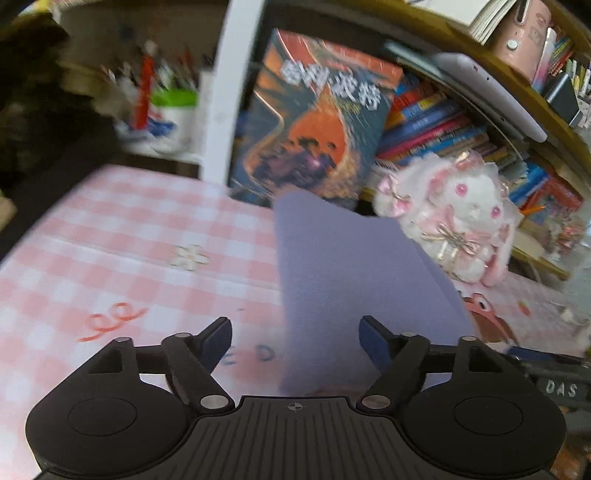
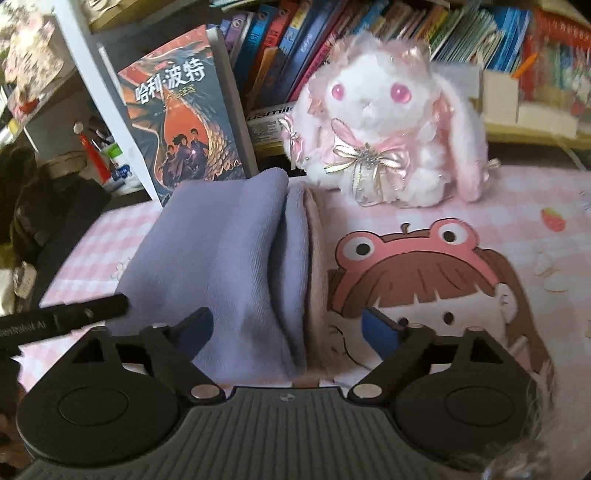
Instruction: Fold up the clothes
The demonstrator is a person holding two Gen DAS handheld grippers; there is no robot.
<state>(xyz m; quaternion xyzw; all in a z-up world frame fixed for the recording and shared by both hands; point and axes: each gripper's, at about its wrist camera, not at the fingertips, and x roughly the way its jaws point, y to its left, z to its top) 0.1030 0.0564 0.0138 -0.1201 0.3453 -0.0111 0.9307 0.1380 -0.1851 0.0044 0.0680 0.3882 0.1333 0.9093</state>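
A lavender cloth (image 2: 229,266) lies folded in layers on the pink checked tablecloth (image 2: 517,206), with a pink inner layer (image 2: 317,266) showing along its right side. My right gripper (image 2: 286,325) is open and low over the cloth's near end, its jaws standing to either side of the fold. In the left wrist view the same cloth (image 1: 354,280) runs from between the jaws up to the right. My left gripper (image 1: 295,332) is open, its right finger (image 1: 376,341) over the cloth and its left finger over the tablecloth (image 1: 129,240).
A white and pink plush rabbit (image 2: 384,122) sits at the table's back edge beside an upright book (image 2: 181,122). Shelves of books (image 2: 461,33) stand behind. A pen cup (image 1: 173,107) stands at the back left. The left gripper's black body (image 2: 62,317) reaches in at the cloth's left.
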